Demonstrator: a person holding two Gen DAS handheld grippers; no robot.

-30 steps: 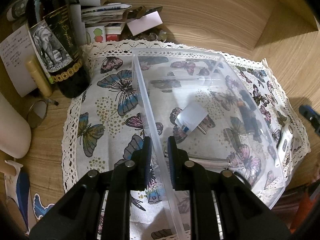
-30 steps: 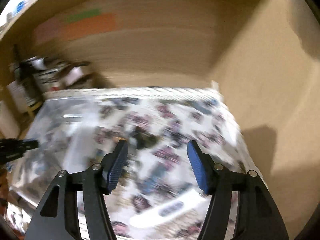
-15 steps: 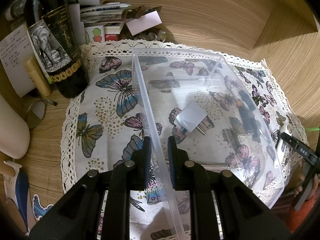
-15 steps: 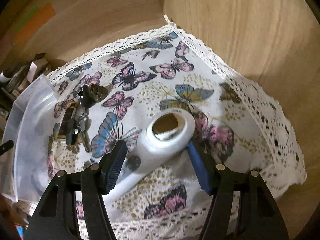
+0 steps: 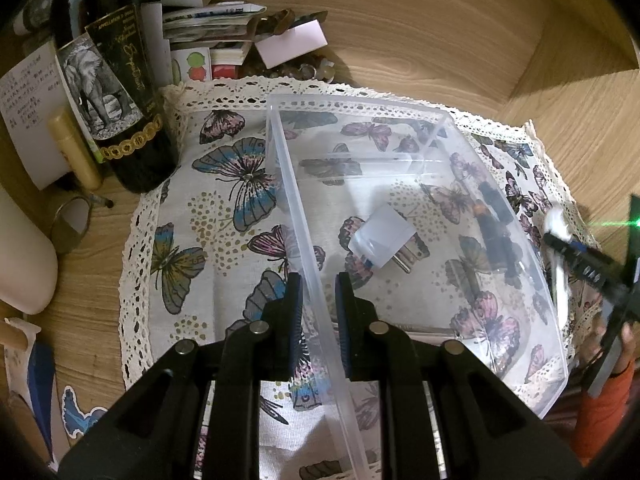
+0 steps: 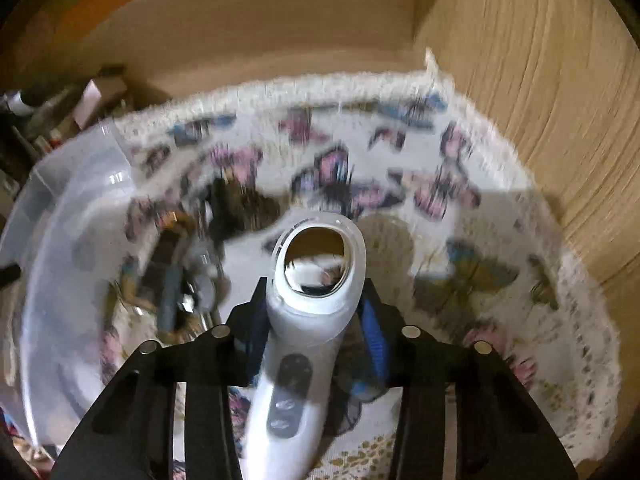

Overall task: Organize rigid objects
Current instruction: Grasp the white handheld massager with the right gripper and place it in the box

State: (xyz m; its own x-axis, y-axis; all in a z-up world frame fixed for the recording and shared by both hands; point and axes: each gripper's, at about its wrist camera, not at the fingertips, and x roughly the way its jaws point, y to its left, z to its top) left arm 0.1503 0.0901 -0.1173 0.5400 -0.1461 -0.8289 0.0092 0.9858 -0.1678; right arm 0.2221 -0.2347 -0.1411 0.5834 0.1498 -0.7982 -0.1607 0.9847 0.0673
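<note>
A clear plastic box (image 5: pixel 420 112) stands on the butterfly cloth (image 5: pixel 224 216). My left gripper (image 5: pixel 319 312) is shut on the box's left wall. A white plug adapter (image 5: pixel 380 240) lies inside the box. My right gripper (image 6: pixel 316 320) is closing on a white handheld device (image 6: pixel 308 320) with a round window in its head and buttons on its handle. The pads press against both sides of the head. The left wrist view shows that gripper (image 5: pixel 560 242) and the blurred device beyond the box's right wall. A dark bunch of small objects (image 6: pixel 176 280) lies beside the box.
A dark wine bottle (image 5: pixel 116 92), a gold tube (image 5: pixel 76 152), stacked papers (image 5: pixel 208 20) and a small round mirror (image 5: pixel 72 220) crowd the back left. Wooden walls (image 6: pixel 540 80) close in behind and to the right. An orange sleeve (image 5: pixel 604 412) shows at the right edge.
My right gripper came down over the white device and its fingers narrowed onto the head. The left gripper and the box have not moved.
</note>
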